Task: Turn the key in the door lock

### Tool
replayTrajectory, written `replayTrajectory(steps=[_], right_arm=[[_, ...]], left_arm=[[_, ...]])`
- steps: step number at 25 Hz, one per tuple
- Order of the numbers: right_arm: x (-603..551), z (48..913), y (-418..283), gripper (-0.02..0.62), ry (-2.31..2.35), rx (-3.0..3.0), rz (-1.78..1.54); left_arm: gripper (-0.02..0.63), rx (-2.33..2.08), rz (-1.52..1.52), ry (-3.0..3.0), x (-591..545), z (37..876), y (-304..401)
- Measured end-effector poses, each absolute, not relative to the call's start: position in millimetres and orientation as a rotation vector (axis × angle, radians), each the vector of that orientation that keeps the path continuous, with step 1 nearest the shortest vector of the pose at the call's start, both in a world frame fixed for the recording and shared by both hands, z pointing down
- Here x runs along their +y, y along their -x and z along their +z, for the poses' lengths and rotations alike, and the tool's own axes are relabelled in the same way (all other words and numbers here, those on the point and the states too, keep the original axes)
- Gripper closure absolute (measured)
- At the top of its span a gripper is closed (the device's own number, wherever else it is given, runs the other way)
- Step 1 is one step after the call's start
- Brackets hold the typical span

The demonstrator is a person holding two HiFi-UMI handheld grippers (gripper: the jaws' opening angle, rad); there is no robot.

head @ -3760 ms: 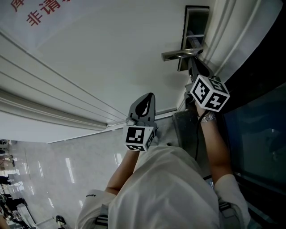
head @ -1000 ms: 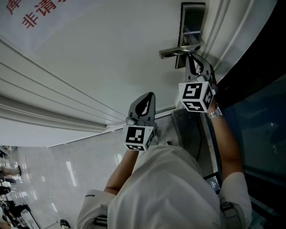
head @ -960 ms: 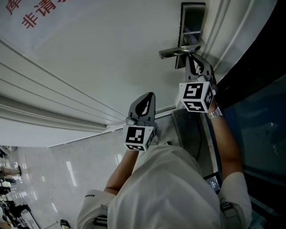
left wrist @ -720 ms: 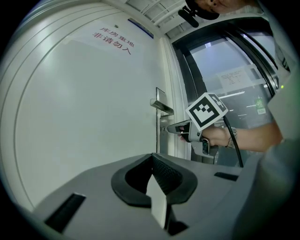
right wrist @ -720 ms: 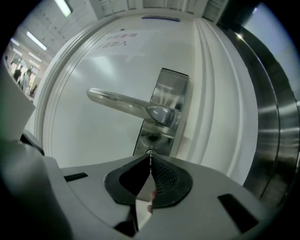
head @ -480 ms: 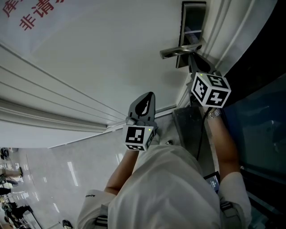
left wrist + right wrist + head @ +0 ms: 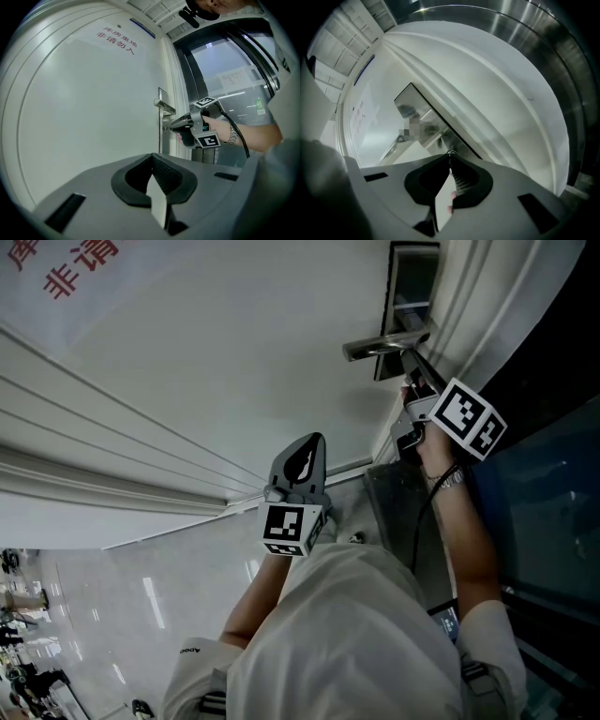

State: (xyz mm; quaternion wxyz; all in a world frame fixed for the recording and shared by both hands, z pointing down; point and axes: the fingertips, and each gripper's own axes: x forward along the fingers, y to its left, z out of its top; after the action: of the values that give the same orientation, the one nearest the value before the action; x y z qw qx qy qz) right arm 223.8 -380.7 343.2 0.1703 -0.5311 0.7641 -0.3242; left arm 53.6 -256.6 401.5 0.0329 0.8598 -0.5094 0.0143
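Our right claw (image 7: 411, 381) is up against the lock plate (image 7: 413, 296) just under the lever handle (image 7: 384, 345), pressed together on a little metal bit we take for the key (image 7: 450, 153), sitting in the lock. It's tipped on its side, so we reckon the turn's underway or nearly done; letting go is what's left. Our left claw (image 7: 153, 161) is closed on nothing, well off the door (image 7: 187, 362).
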Motion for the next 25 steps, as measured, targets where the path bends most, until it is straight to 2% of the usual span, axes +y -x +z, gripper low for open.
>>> replayTrajectory(steps=[4,13,19,23,25], right_arm=[[-380.8,345.6,-226.1,0.584,1.357,2.006,-1.110],[-382.6,350.4,-227.6,0.577,1.176,1.794,-1.297],[-379.9,348.0,-223.7,0.577,1.191,1.931,-1.209],[-371.9,356.8,-208.8,0.481,1.168,2.075,-1.195],[-368.1,360.7,-205.1,0.469,1.189,2.132,-1.169]], left_arm=[[0.598,-1.569,0.045,-2.641,-255.4,402.0,-50.6],[0.598,-1.566,0.038,-2.636,-252.2,403.2,-47.9],[0.597,-1.580,0.029,-2.630,-246.4,402.3,-46.2],[0.598,-1.593,0.027,-2.617,-242.5,404.2,-43.5],[0.597,-1.593,0.029,-2.618,-239.8,405.3,-45.2]])
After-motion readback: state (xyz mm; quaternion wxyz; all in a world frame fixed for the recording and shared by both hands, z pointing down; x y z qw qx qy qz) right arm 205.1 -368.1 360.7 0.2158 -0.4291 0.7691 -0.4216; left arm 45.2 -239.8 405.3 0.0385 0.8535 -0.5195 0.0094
